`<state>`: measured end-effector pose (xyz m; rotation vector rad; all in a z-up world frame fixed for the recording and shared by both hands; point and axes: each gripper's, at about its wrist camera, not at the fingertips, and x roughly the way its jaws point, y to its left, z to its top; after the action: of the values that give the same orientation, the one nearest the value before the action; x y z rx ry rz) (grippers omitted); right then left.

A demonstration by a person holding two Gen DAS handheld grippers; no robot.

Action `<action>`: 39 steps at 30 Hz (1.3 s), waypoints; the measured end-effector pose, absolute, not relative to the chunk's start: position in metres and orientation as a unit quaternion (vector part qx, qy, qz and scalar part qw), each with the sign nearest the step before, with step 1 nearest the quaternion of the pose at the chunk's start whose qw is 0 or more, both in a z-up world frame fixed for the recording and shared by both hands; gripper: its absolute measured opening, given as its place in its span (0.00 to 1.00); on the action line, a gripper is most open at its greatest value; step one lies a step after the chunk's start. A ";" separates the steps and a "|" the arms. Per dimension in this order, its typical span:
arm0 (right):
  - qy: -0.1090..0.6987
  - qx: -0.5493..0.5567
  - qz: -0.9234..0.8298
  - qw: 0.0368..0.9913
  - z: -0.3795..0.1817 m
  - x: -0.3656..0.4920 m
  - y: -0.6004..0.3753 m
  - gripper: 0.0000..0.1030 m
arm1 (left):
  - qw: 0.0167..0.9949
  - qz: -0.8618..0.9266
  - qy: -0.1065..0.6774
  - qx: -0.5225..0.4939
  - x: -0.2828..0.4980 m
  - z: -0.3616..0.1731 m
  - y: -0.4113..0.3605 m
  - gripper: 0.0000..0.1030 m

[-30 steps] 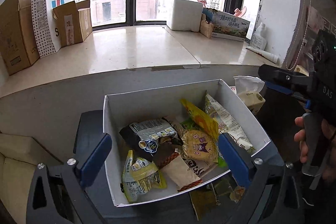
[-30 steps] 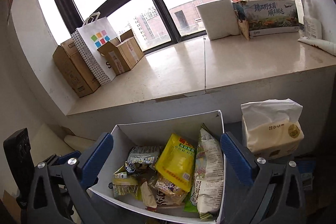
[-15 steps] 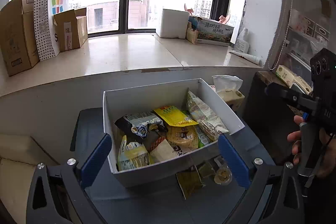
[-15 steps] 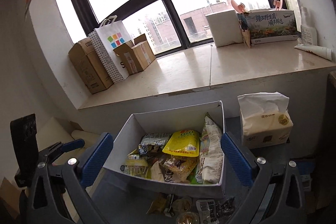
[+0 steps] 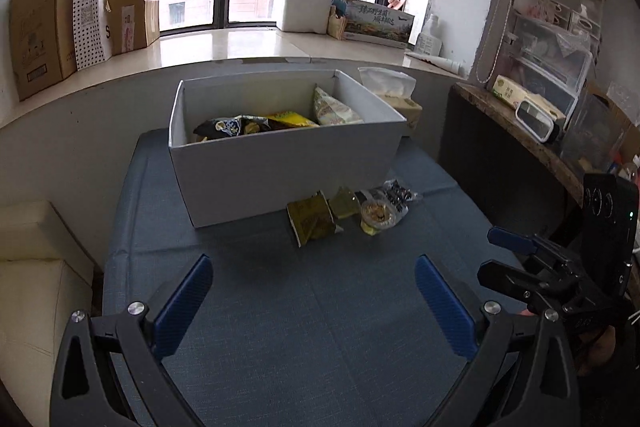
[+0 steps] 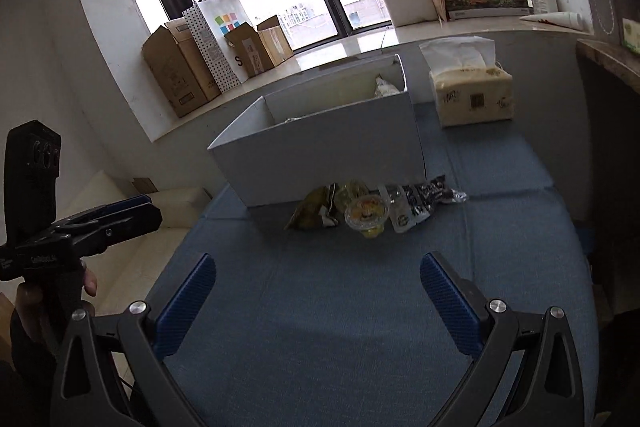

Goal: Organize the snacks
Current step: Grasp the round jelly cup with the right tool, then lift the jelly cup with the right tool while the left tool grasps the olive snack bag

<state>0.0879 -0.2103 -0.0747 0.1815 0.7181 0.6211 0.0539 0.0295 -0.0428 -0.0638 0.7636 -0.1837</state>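
Both held low over the blue cloth, spread wide and empty: left gripper (image 5: pixel 312 297), right gripper (image 6: pixel 318 297). Set back to face loose snack packets (image 6: pixel 376 209) at twelve o'clock, just beside the white box (image 6: pixel 320 151), likely next for collecting.

We read a large "S" on the dotted bag (image 5: pixel 93 11); other print stays too blurred.

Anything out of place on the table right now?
Yes: a few snack packets and a small clear cup lie loose on the blue cloth, against the white box's near wall, while the other snacks sit inside. Both grippers are open and hold nothing.
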 end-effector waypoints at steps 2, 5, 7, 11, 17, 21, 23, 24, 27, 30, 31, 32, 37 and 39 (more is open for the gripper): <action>0.353 0.075 0.296 0.884 -0.082 0.089 -0.209 1.00 | 0.920 -0.081 0.383 -0.018 0.053 -0.052 0.027 1.00; 0.353 0.062 0.283 0.890 -0.085 0.096 -0.205 1.00 | 0.915 -0.073 0.394 -0.044 0.055 -0.063 0.034 1.00; 0.345 0.068 0.272 0.896 -0.088 0.104 -0.205 1.00 | 0.910 -0.078 0.402 -0.062 0.056 -0.069 0.039 1.00; 0.363 0.065 0.260 0.892 -0.096 0.130 -0.198 1.00 | 0.907 -0.078 0.409 -0.059 0.056 -0.076 0.039 1.00; 0.392 0.018 0.254 0.884 -0.112 0.171 -0.171 1.00 | 0.908 -0.080 0.409 -0.050 0.055 -0.077 0.038 1.00; 0.417 -0.001 0.249 0.874 -0.124 0.188 -0.155 1.00 | 0.904 -0.081 0.415 -0.055 0.057 -0.082 0.040 1.00; 0.419 -0.015 0.239 0.876 -0.127 0.191 -0.149 1.00 | 0.905 -0.085 0.414 -0.049 0.058 -0.084 0.037 1.00; 0.419 -0.018 0.240 0.875 -0.129 0.192 -0.146 1.00 | 0.905 -0.085 0.415 -0.046 0.058 -0.085 0.036 1.00; 0.417 -0.026 0.239 0.877 -0.129 0.194 -0.141 0.99 | 0.903 -0.086 0.420 -0.043 0.060 -0.089 0.032 1.00; 0.420 -0.043 0.233 0.876 -0.130 0.198 -0.136 0.73 | 0.901 -0.088 0.423 -0.043 0.061 -0.092 0.031 1.00; 0.428 -0.051 0.230 0.873 -0.133 0.202 -0.134 0.53 | 0.900 -0.090 0.425 -0.043 0.063 -0.093 0.030 1.00; 0.437 -0.055 0.231 0.867 -0.136 0.205 -0.132 0.50 | 0.899 -0.092 0.425 -0.041 0.063 -0.094 0.029 1.00; 0.432 -0.041 0.249 0.866 -0.136 0.202 -0.136 0.48 | 0.897 -0.092 0.431 -0.032 0.066 -0.099 0.023 1.00; 0.421 -0.036 0.255 0.870 -0.130 0.196 -0.141 0.48 | 0.896 -0.090 0.434 -0.033 0.069 -0.100 0.023 1.00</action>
<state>0.1958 -0.1408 -0.1296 -0.0750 0.8807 0.5324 0.0688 0.0234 -0.1001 -0.0678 0.8984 -0.1873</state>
